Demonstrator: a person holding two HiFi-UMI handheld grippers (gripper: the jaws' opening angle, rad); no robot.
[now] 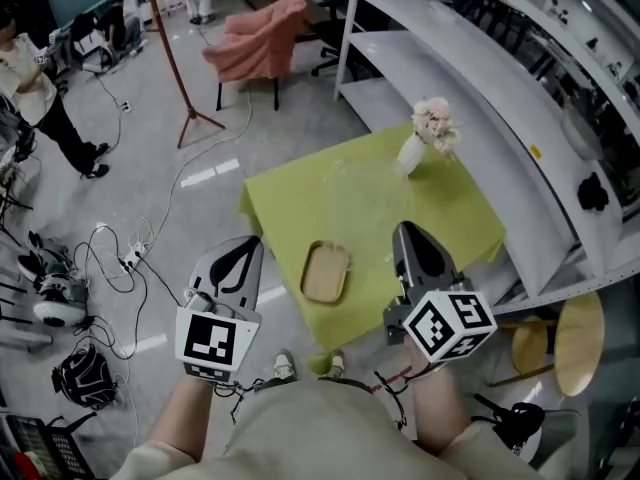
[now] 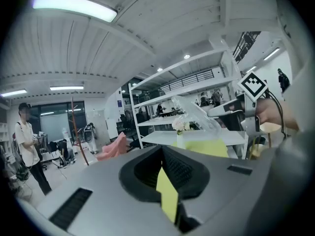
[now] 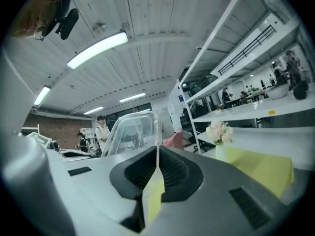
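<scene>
Both arms are tucked close to the body with elbows bent. Left claw and right claw are side by side over the near edge of the worktop, noses pointing away from the person.

Left claw: jaws closed tip to tip. Only a thin sliver of the yellow-green worktop shows through lower down, nothing gripped. Right claw: same, jaws together and empty. Neither touches anything.

The tray lies flat on the worktop between the two claws, below them and apart from both. The vase of flowers stands well beyond the right claw, at the worktop's far side.

View differences:
- Only the head view shows the tray. Both gripper views miss it and take in mostly ceiling and shelving, plus the vase.
- The left gripper view catches the right claw's marker cube and the hand behind it.
- The right gripper view has a standing person off to the claw's left and a ceiling light strip.
</scene>
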